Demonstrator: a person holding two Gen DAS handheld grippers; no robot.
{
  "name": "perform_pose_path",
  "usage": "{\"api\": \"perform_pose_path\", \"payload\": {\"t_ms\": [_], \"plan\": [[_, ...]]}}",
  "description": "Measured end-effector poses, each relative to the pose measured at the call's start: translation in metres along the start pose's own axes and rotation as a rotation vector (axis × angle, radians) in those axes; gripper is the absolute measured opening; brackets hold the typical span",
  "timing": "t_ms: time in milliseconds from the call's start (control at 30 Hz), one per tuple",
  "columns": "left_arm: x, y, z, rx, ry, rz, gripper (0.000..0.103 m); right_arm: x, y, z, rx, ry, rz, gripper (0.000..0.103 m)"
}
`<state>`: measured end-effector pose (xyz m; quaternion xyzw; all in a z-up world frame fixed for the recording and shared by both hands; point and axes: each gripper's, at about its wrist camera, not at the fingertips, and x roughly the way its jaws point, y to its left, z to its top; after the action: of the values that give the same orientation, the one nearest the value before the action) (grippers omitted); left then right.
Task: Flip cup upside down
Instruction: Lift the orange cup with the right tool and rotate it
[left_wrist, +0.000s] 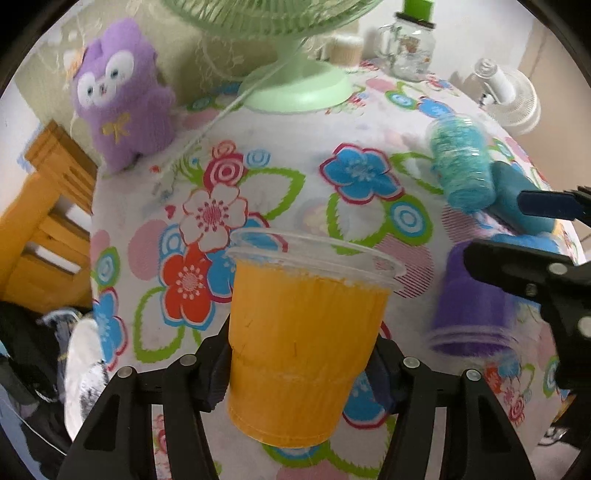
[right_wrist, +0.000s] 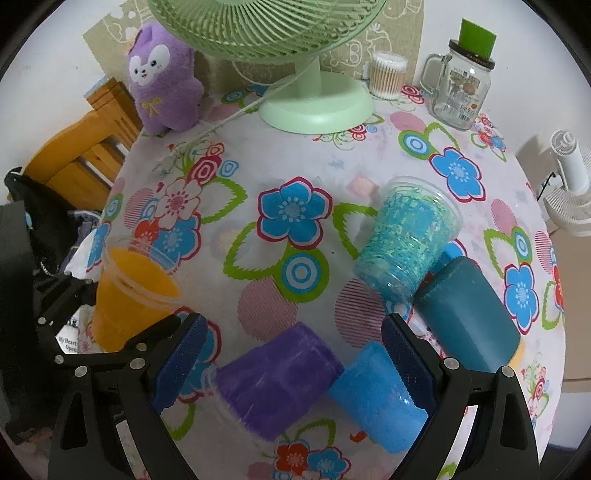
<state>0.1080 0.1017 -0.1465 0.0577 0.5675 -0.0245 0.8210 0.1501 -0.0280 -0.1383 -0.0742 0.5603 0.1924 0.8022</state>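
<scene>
Your left gripper (left_wrist: 301, 373) is clenched on the orange-lined clear plastic cup (left_wrist: 303, 339), lifted off the floral-cloth surface (left_wrist: 295, 155), mouth up, so the flip isn't done. Your right gripper (right_wrist: 295, 365) hangs released over the tipped purple cup (right_wrist: 277, 376) (contact unclear). Orange cup's base is hard to make out.

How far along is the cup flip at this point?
Early. The left gripper is shut on the orange cup, which is off the table but rim-up, so it is not turned over yet. The right gripper is open above the purple cup and blue cup, which lie on their sides. Flipping and setting down remain.
</scene>
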Motion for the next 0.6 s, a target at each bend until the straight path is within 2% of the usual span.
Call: {"api": "perform_pose_path", "payload": {"t_ms": [333, 600], "plan": [[-0.048, -0.047, -0.016, 0.228, -0.066, 0.005, 0.063, -0.048, -0.013, -0.041, 0.01, -0.038, -0.005, 0.097], [-0.06, -0.1, -0.034, 0.375, -0.071, -0.06, 0.063, -0.065, -0.043, -0.092, 0.057, -0.014, -0.032, 0.097]]}}
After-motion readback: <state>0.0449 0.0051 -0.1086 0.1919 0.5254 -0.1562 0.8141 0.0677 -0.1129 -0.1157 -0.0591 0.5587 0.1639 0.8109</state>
